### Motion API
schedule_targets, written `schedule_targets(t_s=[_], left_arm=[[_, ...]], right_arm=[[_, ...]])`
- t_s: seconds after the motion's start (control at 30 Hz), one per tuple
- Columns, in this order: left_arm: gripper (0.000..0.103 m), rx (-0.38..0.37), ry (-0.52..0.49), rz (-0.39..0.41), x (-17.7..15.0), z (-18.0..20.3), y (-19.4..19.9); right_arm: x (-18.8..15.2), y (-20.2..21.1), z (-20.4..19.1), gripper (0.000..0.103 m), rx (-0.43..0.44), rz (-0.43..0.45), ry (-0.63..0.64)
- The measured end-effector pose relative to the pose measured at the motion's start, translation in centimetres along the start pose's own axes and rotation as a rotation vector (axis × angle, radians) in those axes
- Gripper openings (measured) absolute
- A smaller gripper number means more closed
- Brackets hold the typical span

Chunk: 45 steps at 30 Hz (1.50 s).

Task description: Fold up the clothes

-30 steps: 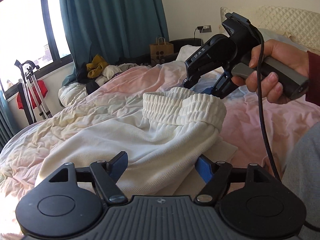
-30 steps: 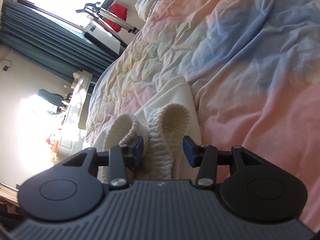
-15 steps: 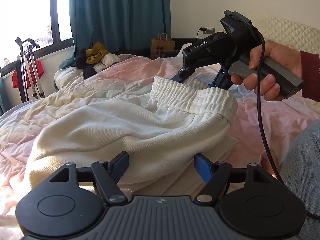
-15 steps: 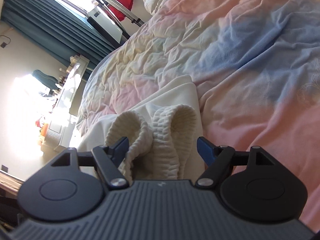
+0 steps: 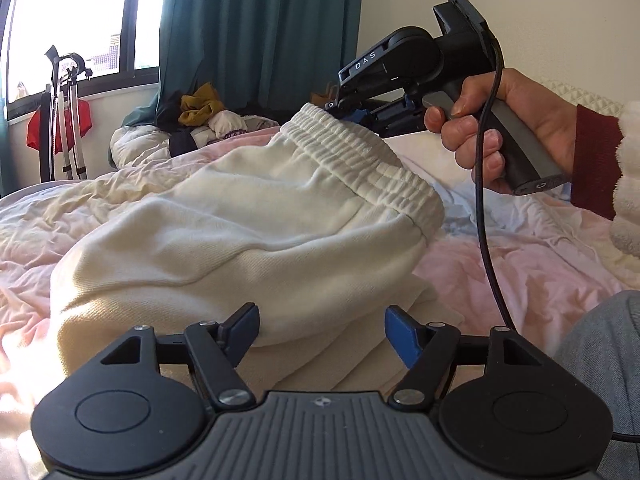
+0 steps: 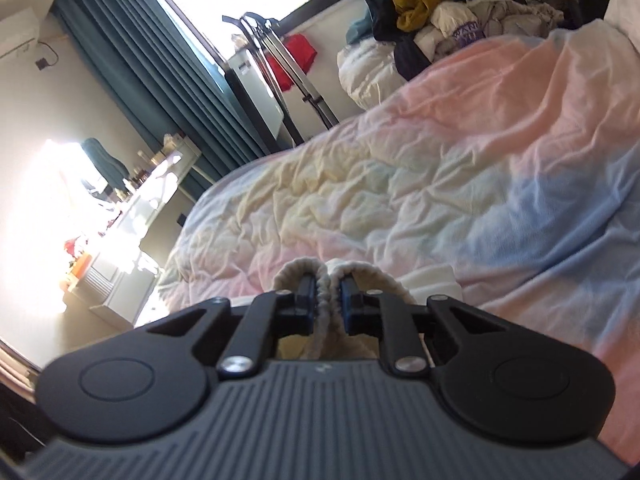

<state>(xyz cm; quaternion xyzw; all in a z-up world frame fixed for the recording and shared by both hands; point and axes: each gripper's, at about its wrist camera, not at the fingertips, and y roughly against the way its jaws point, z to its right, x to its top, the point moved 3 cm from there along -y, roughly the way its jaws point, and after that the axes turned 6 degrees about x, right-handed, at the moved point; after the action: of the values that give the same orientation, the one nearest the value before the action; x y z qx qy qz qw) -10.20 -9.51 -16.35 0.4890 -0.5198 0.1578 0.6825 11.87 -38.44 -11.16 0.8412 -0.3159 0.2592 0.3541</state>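
Observation:
Cream sweatpants (image 5: 248, 232) lie bunched on the pastel bedcover (image 5: 520, 264). Their ribbed waistband (image 5: 360, 160) is raised at the far side. My right gripper (image 5: 352, 114), held by a hand (image 5: 504, 120), is closing, and its pads press on that waistband. In the right wrist view the gripper (image 6: 329, 300) pinches a doubled fold of waistband (image 6: 300, 270). My left gripper (image 5: 322, 326) sits low in front of the pants' near fold. Its jaws stand wide and are closing slightly, and the pads do not press on the cloth.
A heap of other clothes (image 5: 200, 116) lies at the bed's far edge under a teal curtain (image 5: 260, 20). A metal rack with something red (image 5: 64, 128) stands by the window. A grey-clad knee (image 5: 600, 360) is at the right. A dresser (image 6: 132, 216) stands beyond the bed.
The right gripper opened wider around the waistband, then closed on it and rose, lifting the top of the pants. The left gripper shifted a little and rolled.

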Motion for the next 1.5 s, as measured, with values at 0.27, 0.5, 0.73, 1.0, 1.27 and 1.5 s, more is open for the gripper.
schedule_targets(t_s=[0.27,0.5,0.73,1.0,1.27,1.5], left_arm=[[0.073,-0.021,0.134,0.106,1.6,-2.6,2.8],[0.083,0.049,0.356,0.165,3.7,-9.5,5.8],[0.083,0.016,0.270,-0.028,3.1,-10.5,5.1],[0.076,0.001,-0.126,-0.086,-1.0,-1.0,2.9],[0.051,0.165,-0.227,-0.182,-3.9,-0.4,-0.5],[0.007,0.111,-0.184,-0.150,-3.4,-1.0,0.4]], right_arm=[[-1.6,-3.0,7.4,0.019,-0.095,-0.049,-0.166],[-1.8,1.5,8.5,0.039,-0.074,0.080,-0.234],[-5.9,6.5,4.5,0.068,-0.029,-0.009,-0.230],[-10.0,6.6,2.0,0.068,-0.238,0.094,-0.375],[-12.3,6.0,4.5,0.074,-0.257,0.154,-0.510],[-12.6,4.0,3.5,0.067,-0.182,0.120,-0.444]])
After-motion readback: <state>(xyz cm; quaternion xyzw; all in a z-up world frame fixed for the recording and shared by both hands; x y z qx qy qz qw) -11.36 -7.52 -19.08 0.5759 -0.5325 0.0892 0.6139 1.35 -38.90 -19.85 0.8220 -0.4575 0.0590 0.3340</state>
